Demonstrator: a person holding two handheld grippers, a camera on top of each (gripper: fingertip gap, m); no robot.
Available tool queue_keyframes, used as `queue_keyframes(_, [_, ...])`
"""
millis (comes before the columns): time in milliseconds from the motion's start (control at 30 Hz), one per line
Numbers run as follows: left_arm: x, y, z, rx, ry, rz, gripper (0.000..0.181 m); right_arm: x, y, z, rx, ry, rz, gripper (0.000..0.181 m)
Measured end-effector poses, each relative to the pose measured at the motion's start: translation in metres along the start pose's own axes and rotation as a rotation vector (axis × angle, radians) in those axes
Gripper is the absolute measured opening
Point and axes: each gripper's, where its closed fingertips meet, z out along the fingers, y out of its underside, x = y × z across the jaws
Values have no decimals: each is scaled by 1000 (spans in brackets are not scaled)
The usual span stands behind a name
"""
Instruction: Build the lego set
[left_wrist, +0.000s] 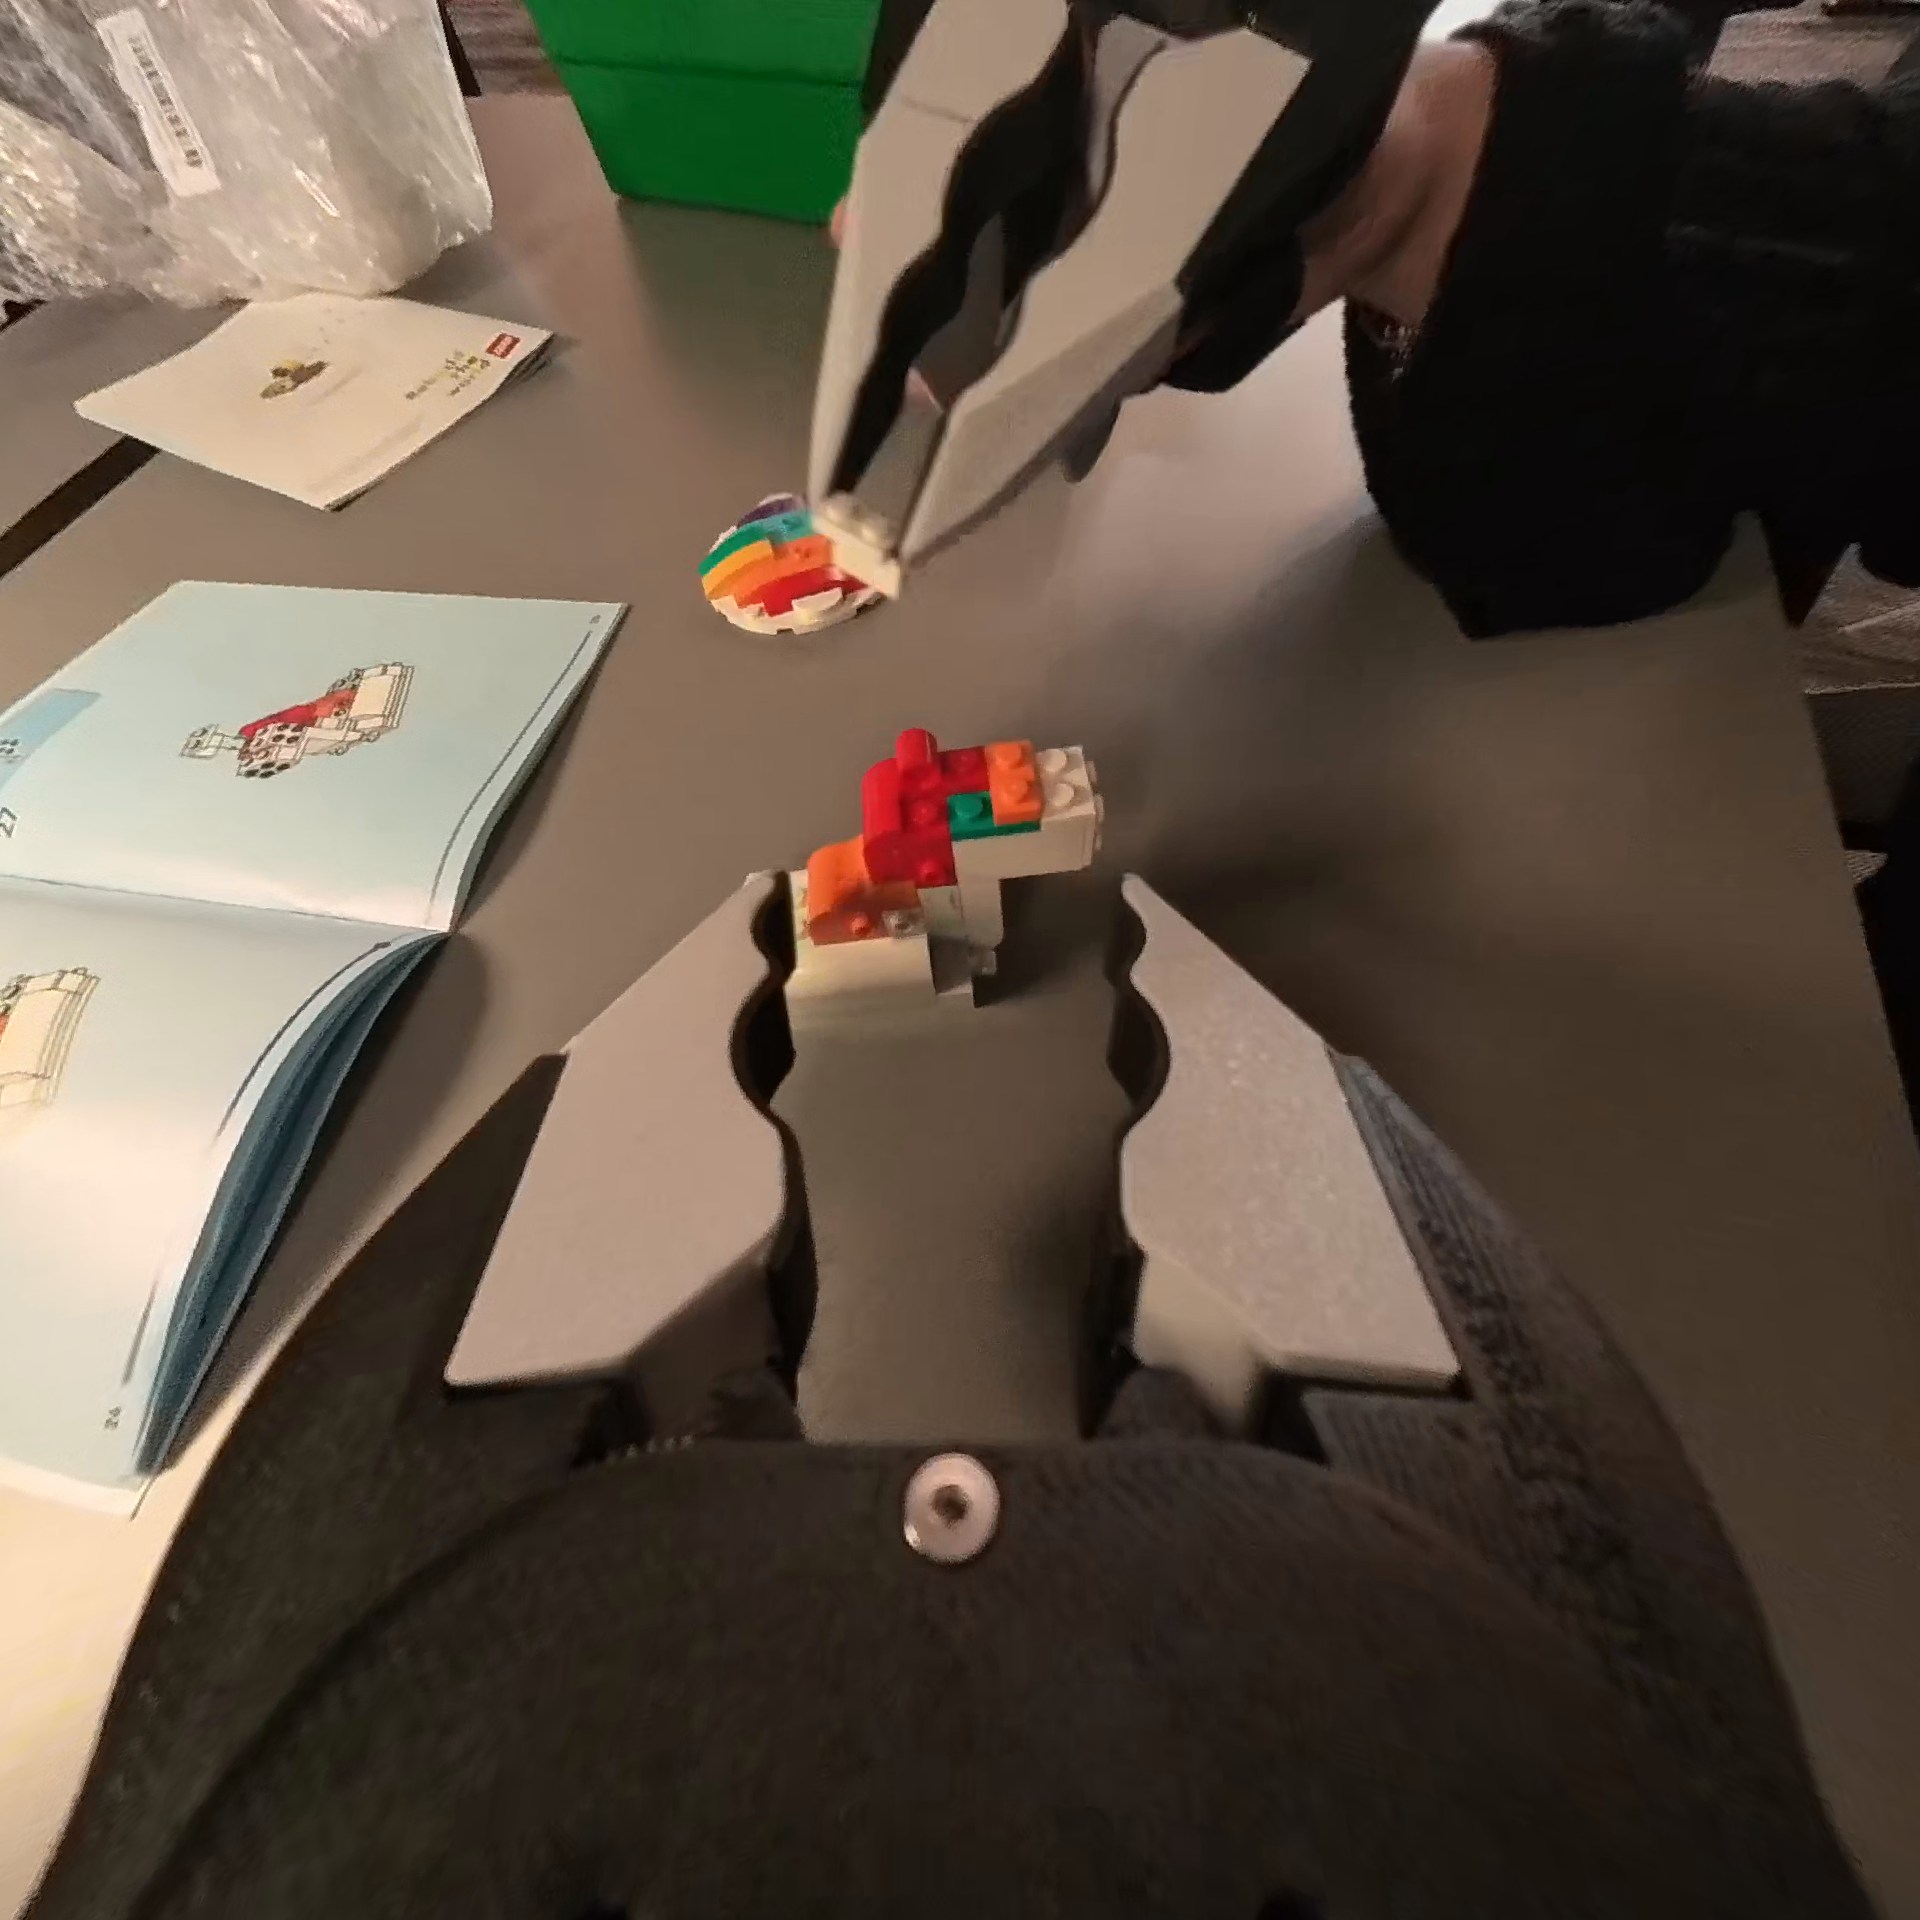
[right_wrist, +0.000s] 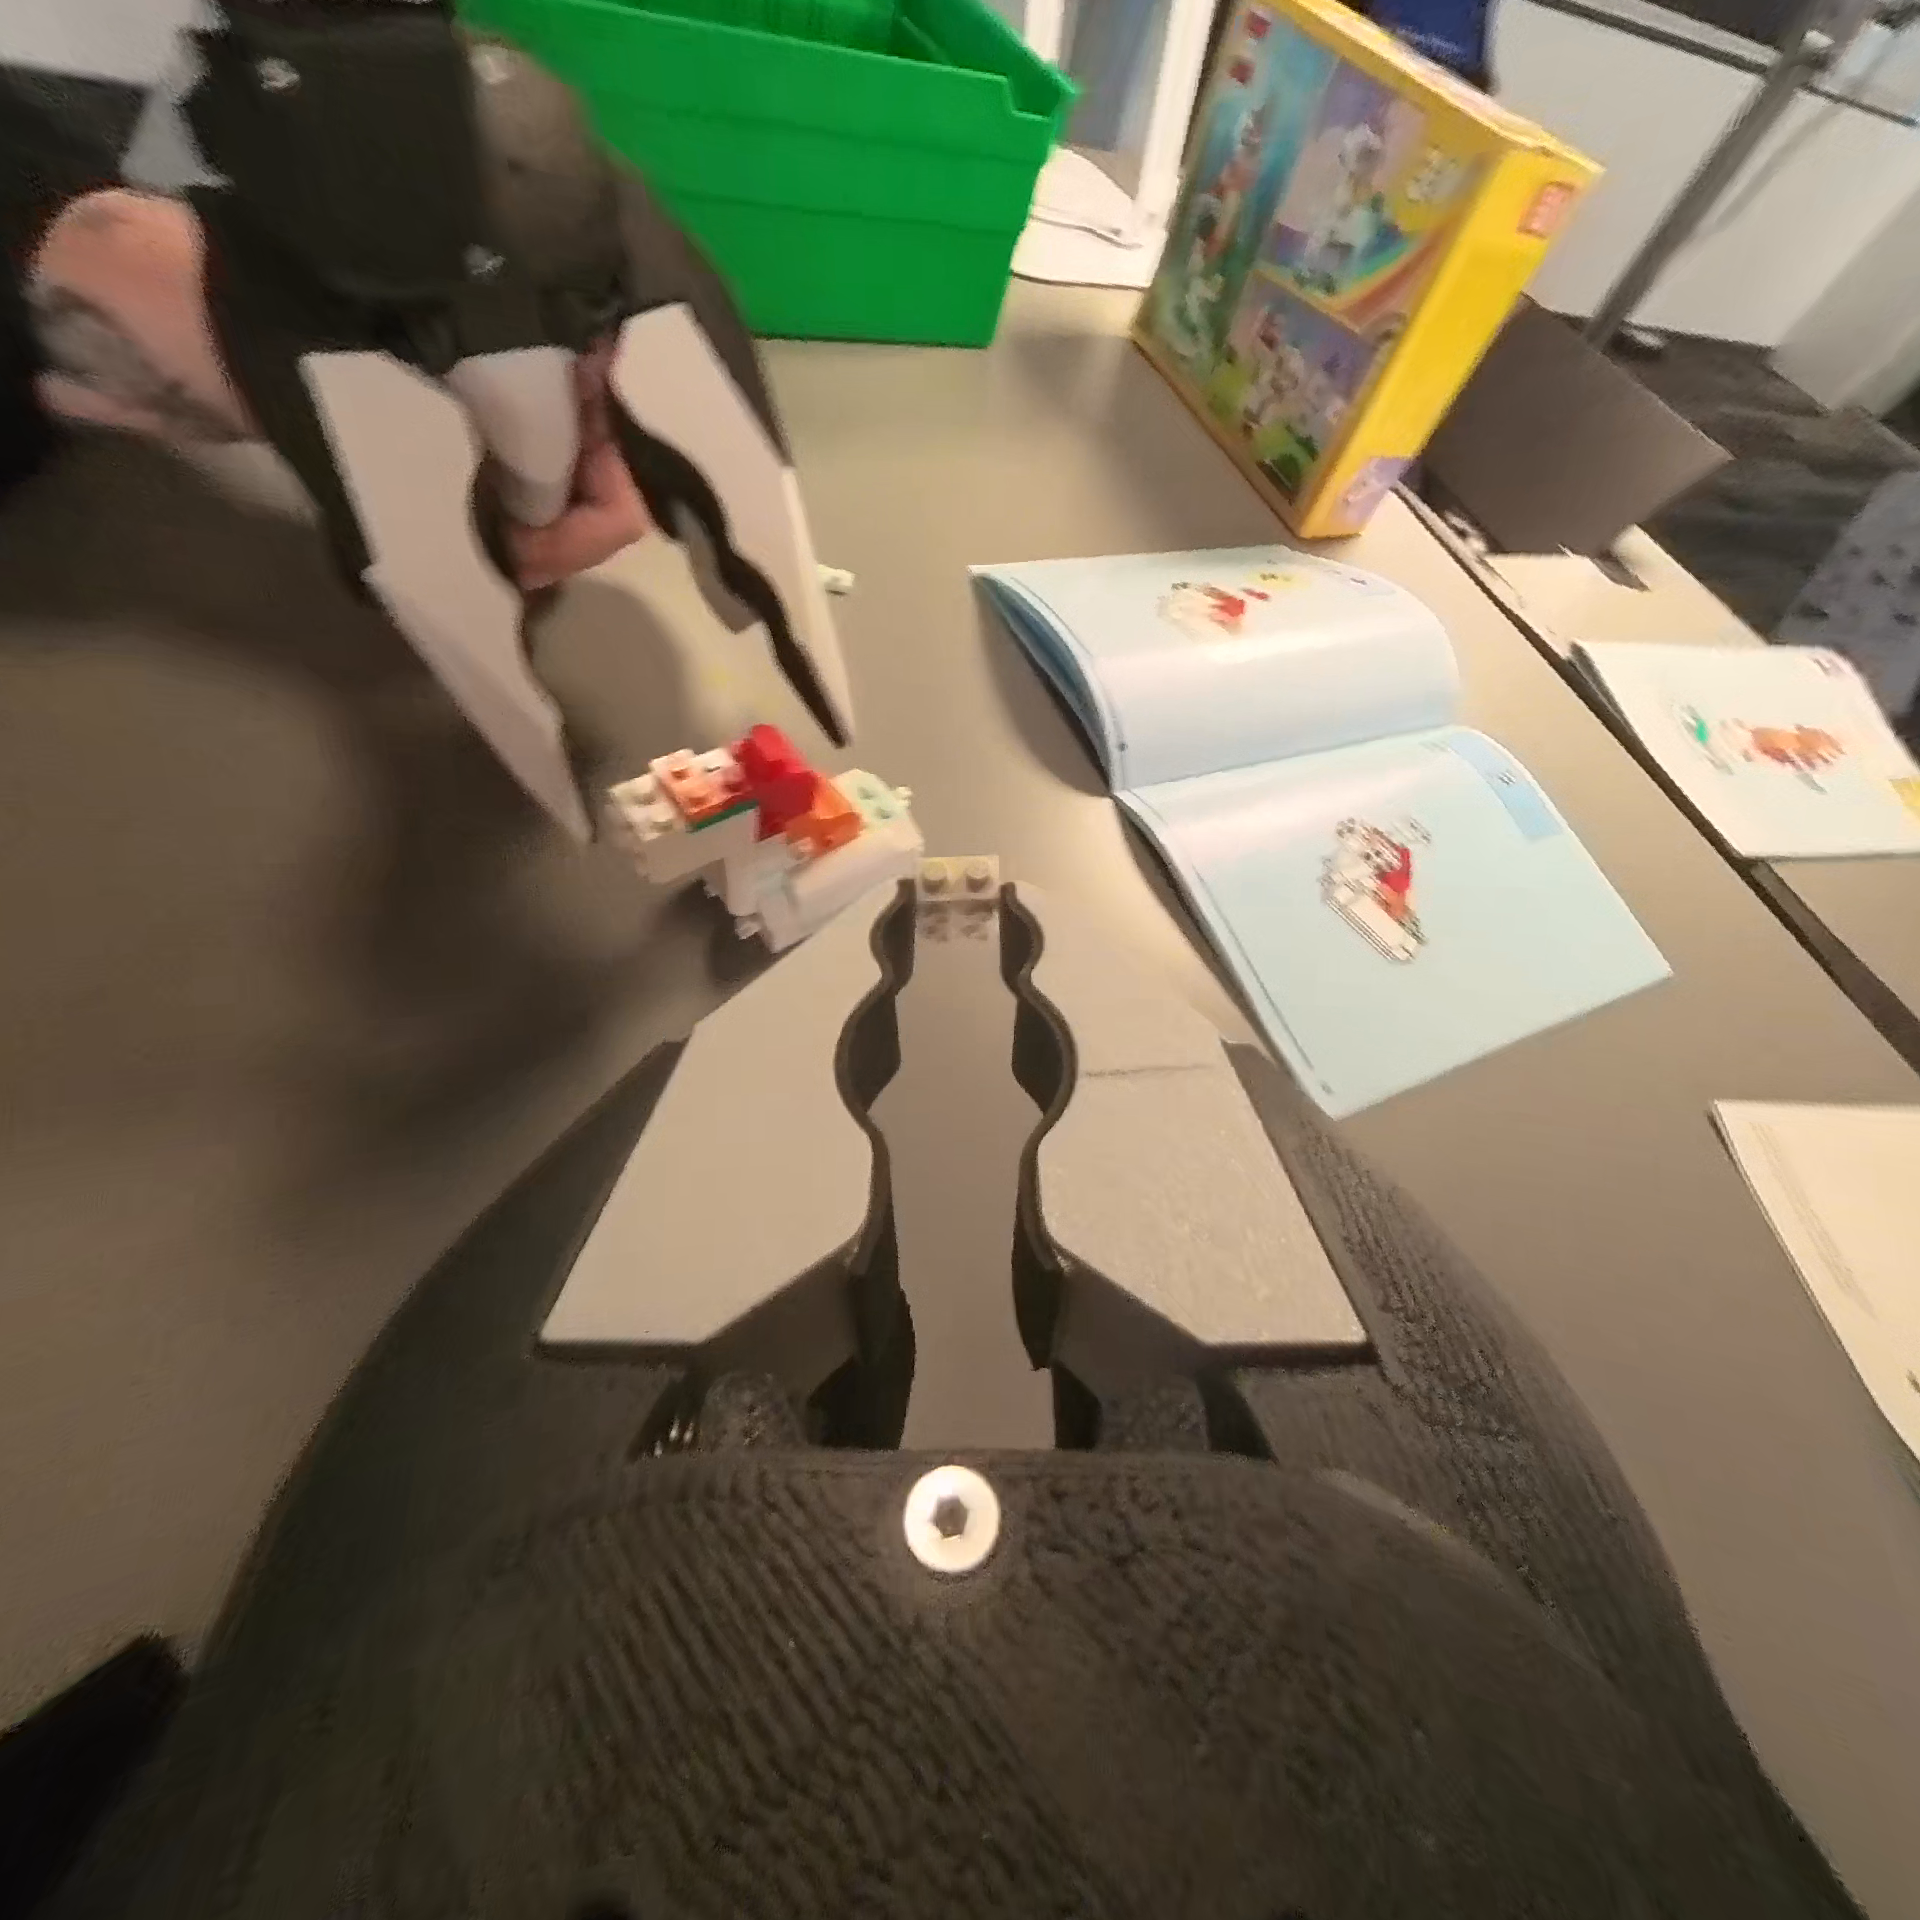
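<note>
A small lego build (left_wrist: 940, 842) with a white body and red, orange and teal bricks on top lies on the grey table (left_wrist: 1351, 831). My left gripper (left_wrist: 948, 902) is open, its tips on either side of the build's near end, the left finger close against it. My right gripper (right_wrist: 958, 894) is shut on a small white plate (right_wrist: 956, 875) and holds it just right of the build (right_wrist: 769, 842). In the left wrist view the right gripper (left_wrist: 871, 517) hangs with the plate (left_wrist: 868, 551) over a round rainbow piece (left_wrist: 774, 587). The left gripper (right_wrist: 712, 774) shows open in the right wrist view.
An open instruction booklet (left_wrist: 260, 790) lies left of the build; it also shows in the right wrist view (right_wrist: 1351, 810). Green bins (right_wrist: 831, 177) and a yellow set box (right_wrist: 1340, 291) stand at the back. Plastic bags (left_wrist: 208, 135), a closed booklet (left_wrist: 322, 395) and loose sheets (right_wrist: 1756, 748) lie around. Tip to tip, the grippers are about 10 centimeters apart. About 9 centimeters separates my right fingertips from the round rainbow piece (left_wrist: 774, 587).
</note>
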Motion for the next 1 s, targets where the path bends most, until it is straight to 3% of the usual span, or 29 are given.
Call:
queue_keyframes(133, [3, 0, -1, 27, 3, 28, 49, -20, -2, 1, 23, -109, -53, 14])
queue_keyframes(467, [2, -1, 12, 7, 8, 54, 45, -48, -15, -4, 127, -298, -31, 14])
queue_keyframes(733, [2, -3, 6, 27, 50, 16, 49, -46, -16, -4, 133, -298, -27, 14])
queue_keyframes(1000, [-8, 0, 7, 0, -29, 37, 39, -44, -15, -4, 134, -290, -15, 14])
